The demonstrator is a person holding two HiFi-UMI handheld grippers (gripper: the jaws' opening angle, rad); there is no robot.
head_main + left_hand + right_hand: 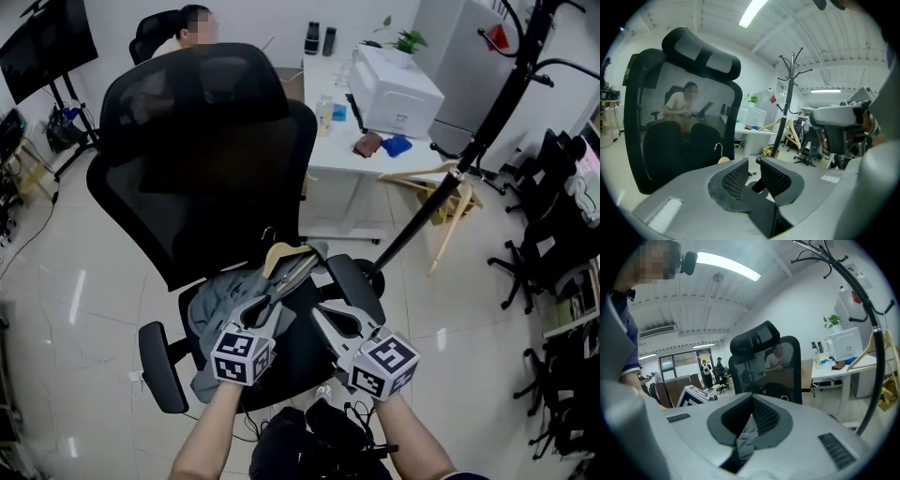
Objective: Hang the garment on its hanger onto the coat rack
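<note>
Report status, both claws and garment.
Left claw open, empty. Right claw shut on garment. Garment and hanger on chair seat. Coat rack ahead right.

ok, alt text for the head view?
A person's left gripper and right gripper reach to a grey garment and wooden hanger lying on a black mesh office chair. A black coat rack stands to the right, by a white desk.

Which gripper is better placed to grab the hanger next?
Left. The left gripper is open and empty, its tips by the hanger on the chair; the right gripper is shut on the garment.
</note>
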